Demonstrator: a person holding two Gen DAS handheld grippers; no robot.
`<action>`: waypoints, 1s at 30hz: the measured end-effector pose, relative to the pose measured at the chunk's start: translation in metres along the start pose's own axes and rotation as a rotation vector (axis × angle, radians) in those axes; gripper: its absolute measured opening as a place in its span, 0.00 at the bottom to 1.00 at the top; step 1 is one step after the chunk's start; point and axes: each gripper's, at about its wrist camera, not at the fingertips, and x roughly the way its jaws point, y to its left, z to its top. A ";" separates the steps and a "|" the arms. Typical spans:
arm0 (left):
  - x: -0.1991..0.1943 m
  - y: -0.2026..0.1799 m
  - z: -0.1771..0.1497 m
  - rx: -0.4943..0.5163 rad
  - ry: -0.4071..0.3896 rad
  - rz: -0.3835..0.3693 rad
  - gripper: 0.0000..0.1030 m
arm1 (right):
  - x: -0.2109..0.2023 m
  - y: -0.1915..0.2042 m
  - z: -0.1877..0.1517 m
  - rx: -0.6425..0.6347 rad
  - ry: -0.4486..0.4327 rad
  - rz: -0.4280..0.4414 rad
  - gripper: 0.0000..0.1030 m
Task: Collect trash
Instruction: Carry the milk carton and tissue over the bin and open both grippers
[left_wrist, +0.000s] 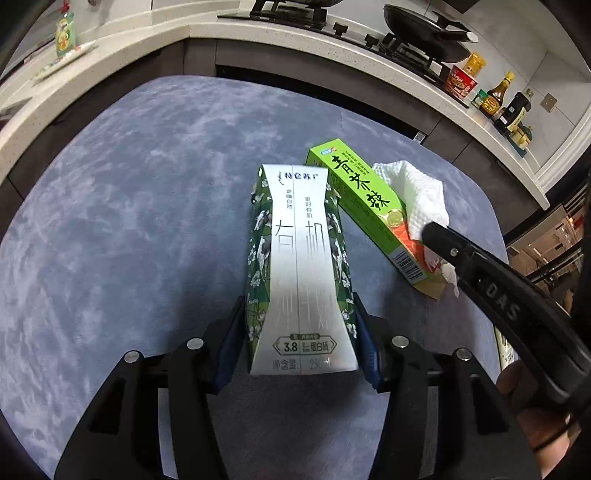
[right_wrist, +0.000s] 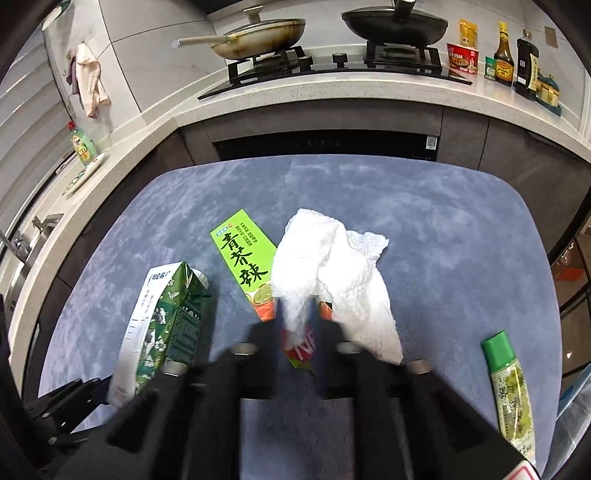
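Observation:
My left gripper (left_wrist: 301, 332) is shut on a green-and-white milk carton (left_wrist: 301, 266), its blue pads pressing both sides near the carton's base. The carton also shows in the right wrist view (right_wrist: 166, 325). My right gripper (right_wrist: 297, 314) is shut on a crumpled white paper towel (right_wrist: 332, 266), which drapes over the near end of a green wasabi box (right_wrist: 242, 258). In the left wrist view the box (left_wrist: 365, 199) lies on the blue mat right of the carton, with the towel (left_wrist: 417, 195) and the right gripper's finger (left_wrist: 465, 258) at its right.
A blue-grey mat (right_wrist: 424, 206) covers the table. A green-capped tube (right_wrist: 511, 384) lies at the mat's right. Behind it a counter carries a hob with two pans (right_wrist: 258, 37), sauce bottles (right_wrist: 504, 55) and a green dish-soap bottle (right_wrist: 83, 144).

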 end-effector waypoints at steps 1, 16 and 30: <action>-0.002 0.001 0.000 0.001 -0.002 -0.002 0.49 | -0.003 -0.001 0.000 0.002 -0.009 -0.002 0.04; -0.058 -0.032 -0.024 0.089 -0.047 -0.068 0.47 | -0.135 -0.033 -0.020 0.089 -0.220 0.041 0.03; -0.115 -0.113 -0.080 0.278 -0.063 -0.176 0.47 | -0.263 -0.100 -0.079 0.180 -0.380 -0.074 0.03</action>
